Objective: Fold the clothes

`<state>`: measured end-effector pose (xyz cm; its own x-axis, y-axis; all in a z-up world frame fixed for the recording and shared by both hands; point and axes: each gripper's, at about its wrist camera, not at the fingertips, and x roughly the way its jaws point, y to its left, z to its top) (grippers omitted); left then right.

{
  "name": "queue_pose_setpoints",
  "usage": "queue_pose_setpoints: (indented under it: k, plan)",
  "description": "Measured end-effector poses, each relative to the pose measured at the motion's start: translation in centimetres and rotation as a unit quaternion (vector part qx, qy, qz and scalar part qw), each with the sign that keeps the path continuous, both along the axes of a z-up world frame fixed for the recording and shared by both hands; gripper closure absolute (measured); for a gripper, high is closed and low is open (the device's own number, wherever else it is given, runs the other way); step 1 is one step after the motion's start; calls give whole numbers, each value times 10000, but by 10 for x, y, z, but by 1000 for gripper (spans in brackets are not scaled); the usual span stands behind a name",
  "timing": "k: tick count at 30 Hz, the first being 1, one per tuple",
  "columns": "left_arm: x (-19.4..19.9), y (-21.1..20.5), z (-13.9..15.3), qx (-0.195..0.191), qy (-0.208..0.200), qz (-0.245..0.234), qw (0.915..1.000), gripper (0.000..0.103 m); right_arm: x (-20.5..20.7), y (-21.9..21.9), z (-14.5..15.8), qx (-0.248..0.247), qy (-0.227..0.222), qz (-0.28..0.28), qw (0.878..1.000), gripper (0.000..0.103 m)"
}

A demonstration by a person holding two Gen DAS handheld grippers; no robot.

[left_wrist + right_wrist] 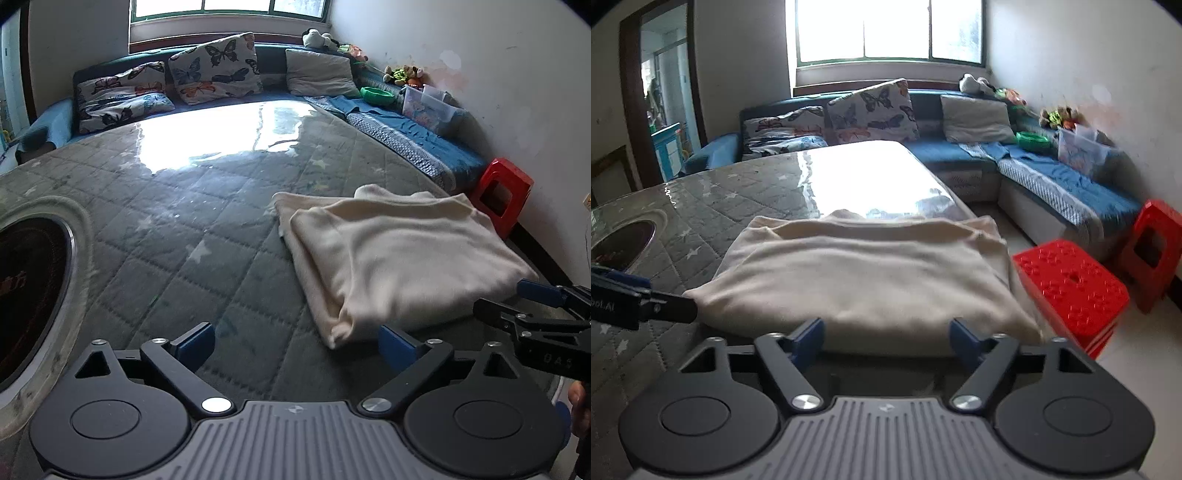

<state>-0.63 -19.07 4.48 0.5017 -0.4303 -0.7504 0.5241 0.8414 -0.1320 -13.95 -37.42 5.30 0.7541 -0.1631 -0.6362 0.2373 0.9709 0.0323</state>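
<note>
A cream garment (399, 254) lies folded in a rough rectangle on the grey quilted table cover (177, 229). It fills the middle of the right wrist view (864, 273). My left gripper (295, 347) is open and empty, just in front of the garment's near left corner. My right gripper (886, 339) is open and empty at the garment's near edge, with its fingers on either side of the fold. The right gripper also shows at the right of the left wrist view (535, 310).
A round black inset (33, 291) sits in the table at the left. A blue corner sofa (402, 122) with butterfly pillows (214, 70) runs behind and to the right. Red plastic stools (1071, 291) stand by the table's right edge. A window glare covers the far table.
</note>
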Motion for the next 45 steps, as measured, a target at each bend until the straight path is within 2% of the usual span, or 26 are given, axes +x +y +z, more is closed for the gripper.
queue_pose_setpoints:
  k: [3,6,19,45]
  plan:
    - [-7,5,0,-2,-16,7,10000,1,-5,3,0,74,11,-91,9999,21]
    - [-15,9,0,35,-27,4,10000,0,-9,6,1,118,28,-160,9998,12]
    - [-37,18,-8,70,44,-45,10000,0,-29,18,-1,202,110,-387,9990,3]
    - [-72,18,-9,168,-32,-75,9998,0,-58,25,-8,289,160,-654,9973,0]
